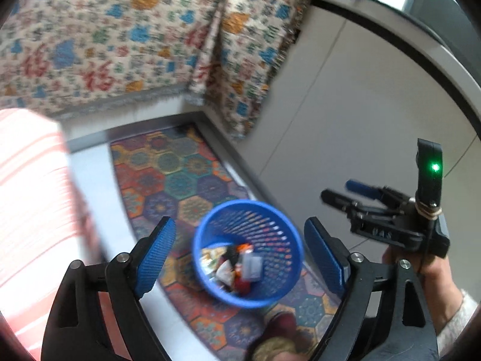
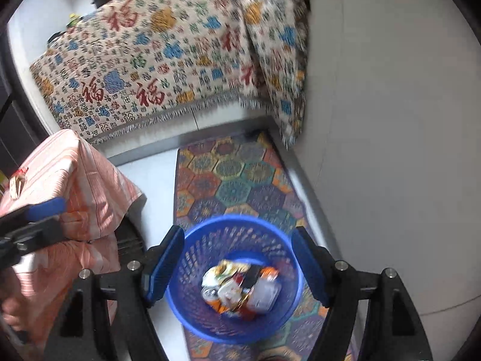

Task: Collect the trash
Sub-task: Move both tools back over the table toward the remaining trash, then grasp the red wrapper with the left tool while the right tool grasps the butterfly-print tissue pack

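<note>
Left gripper: blue ribbed pads spread wide, nothing between them, nothing pinched; it hangs above the blue mesh wastebasket, looking steeply down into it. Right gripper: jaws likewise spread, pads clear of everything, also poised over the basket; in the left wrist view it shows off to the right, held in a hand with a pale sleeve at the wrist. The trash lies in a loose heap at the bottom of the basket: crumpled printed wrappers, what looks like a small can end-on, a clear plastic packet, a dark piece. Exact items hard to make out through motion blur. The basket stands on a hexagon-patterned rug on pale floor tiles, beside a pink striped cloth-covered block and near a fringed patterned throw draped over furniture. Handling judgement: wrappers and packets are feather-light, soft, crinkly and somewhat slick, so they want a pinch across a fold or a bunched edge, not a flat face; a can would be stiffer, light, and best taken across its body. The basket itself looks like thin springy plastic, light even when loaded and easily tipped; take it by the rolled rim, one pad inside and one outside.
</note>
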